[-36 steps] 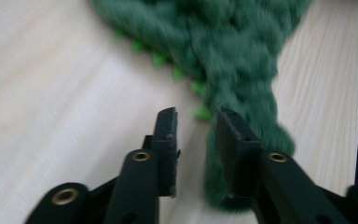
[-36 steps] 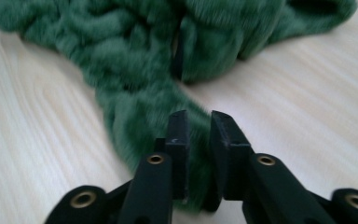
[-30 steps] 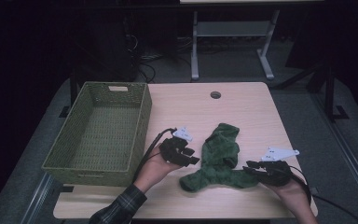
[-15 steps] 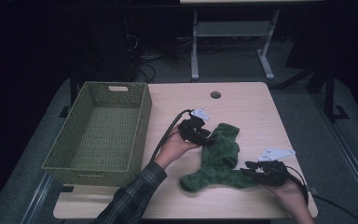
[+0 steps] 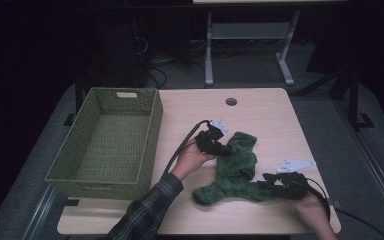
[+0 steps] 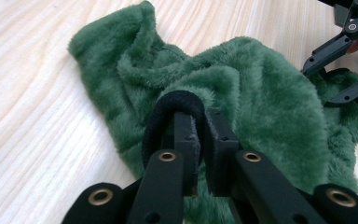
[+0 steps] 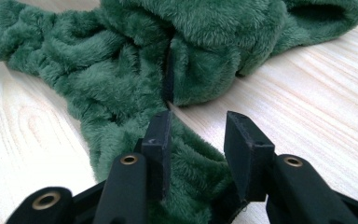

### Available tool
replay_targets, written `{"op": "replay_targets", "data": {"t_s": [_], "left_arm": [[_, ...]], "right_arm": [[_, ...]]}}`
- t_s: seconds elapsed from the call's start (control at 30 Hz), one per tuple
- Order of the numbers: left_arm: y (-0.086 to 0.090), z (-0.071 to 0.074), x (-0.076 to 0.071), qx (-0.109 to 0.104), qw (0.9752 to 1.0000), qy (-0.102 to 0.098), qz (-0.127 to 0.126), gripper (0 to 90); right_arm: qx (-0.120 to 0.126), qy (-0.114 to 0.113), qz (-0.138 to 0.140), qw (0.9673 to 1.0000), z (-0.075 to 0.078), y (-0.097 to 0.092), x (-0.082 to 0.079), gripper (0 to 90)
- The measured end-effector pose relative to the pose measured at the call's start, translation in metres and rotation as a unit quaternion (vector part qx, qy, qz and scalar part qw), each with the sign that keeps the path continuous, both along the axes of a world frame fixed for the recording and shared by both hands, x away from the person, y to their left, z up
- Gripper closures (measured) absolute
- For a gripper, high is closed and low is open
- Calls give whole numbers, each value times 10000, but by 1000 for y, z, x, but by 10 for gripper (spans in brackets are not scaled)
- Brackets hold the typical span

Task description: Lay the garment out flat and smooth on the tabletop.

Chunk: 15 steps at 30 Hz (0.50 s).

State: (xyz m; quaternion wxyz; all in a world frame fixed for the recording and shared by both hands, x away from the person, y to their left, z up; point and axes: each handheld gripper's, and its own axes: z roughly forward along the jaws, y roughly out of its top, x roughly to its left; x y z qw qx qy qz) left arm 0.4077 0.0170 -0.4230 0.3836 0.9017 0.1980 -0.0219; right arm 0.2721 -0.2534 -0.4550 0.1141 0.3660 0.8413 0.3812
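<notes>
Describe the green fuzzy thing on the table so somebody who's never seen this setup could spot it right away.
Start at the light wooden table, with a green woven basket on its left side. Right of the basket, near the front edge, lies the green plush garment, crumpled between the left gripper and the right gripper. It is the one soft, furry thing there, a darker green than the stiff basket.

The crumpled dark-green garment (image 6: 261, 88) is showing a plush, fuzzy fleece cloth with a matt pile. The pale table top (image 5: 260, 117) is looking like smooth light wood grain laminate. The olive-green rectangular basket (image 5: 105, 145) is showing rough woven wicker. The black gripper jaws are appearing as matt plastic with brass-coloured metal rivets.
</notes>
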Motion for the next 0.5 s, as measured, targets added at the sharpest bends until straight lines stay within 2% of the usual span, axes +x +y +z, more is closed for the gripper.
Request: {"op": "replay_targets", "data": {"t_s": [0.2,0.37,0.5], "left_arm": [[24,11,-12,-370,9990,-64,254,852],[36,15,-18,-400,9986,-138,320,852],[37,14,-19,-409,9986,-133,321,852]], "right_arm": [[84,83,-47,9999,0,2,3,609],[99,158,-47,9998,0,12,7,599],[35,196,-72,9998,-3,21,14,593]]}}
